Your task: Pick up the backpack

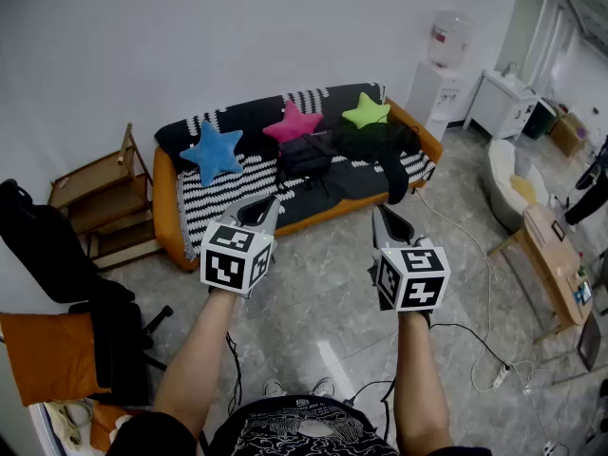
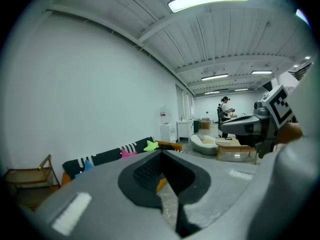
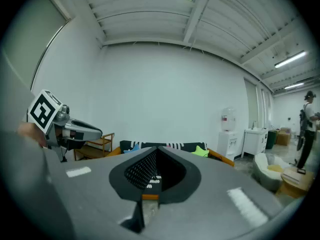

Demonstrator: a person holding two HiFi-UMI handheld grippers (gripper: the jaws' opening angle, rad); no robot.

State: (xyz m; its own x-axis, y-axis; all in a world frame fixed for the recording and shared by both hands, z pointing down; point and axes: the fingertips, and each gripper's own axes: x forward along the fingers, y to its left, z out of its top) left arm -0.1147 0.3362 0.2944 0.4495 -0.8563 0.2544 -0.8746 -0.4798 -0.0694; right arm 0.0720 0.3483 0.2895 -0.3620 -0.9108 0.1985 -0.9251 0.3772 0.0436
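- Black fabric backpack (image 1: 306, 156): lies on the seat of the orange sofa with a black-and-white striped throw (image 1: 163, 207), about midway along it and just below the pink star-shaped cushion (image 1: 294, 123). Its straps and pockets are too small to make out. In both gripper views it is hidden behind the gripper's own grey body
- Dark heap (image 1: 382, 148): just right of the backpack, below the green star-shaped cushion (image 1: 367, 111). Whether it is clothing or a second bag cannot be told
- Blue star-shaped cushion (image 1: 213, 152): leans at the sofa's left end, apart from the backpack
- Left gripper (image 1: 270, 204): held in the air over the grey tiled floor (image 1: 313, 321), well apart from the sofa and pointing toward it. Its jaws meet tip to tip with nothing between them
- Right gripper (image 1: 381, 213): beside the left one and aimed the same way. Its jaws are likewise pressed together and empty
- Wooden shelf rack (image 1: 100, 202): against the wall, left of the sofa
- Black office chair (image 1: 57, 255): partly cut off by the left edge of the head view
- White water dispenser (image 1: 439, 79): near the sofa's right end
- Low wooden table (image 1: 551, 255): at the right edge, only partly in frame
- Person (image 2: 224, 112): far down the room in the left gripper view, too small to show detail
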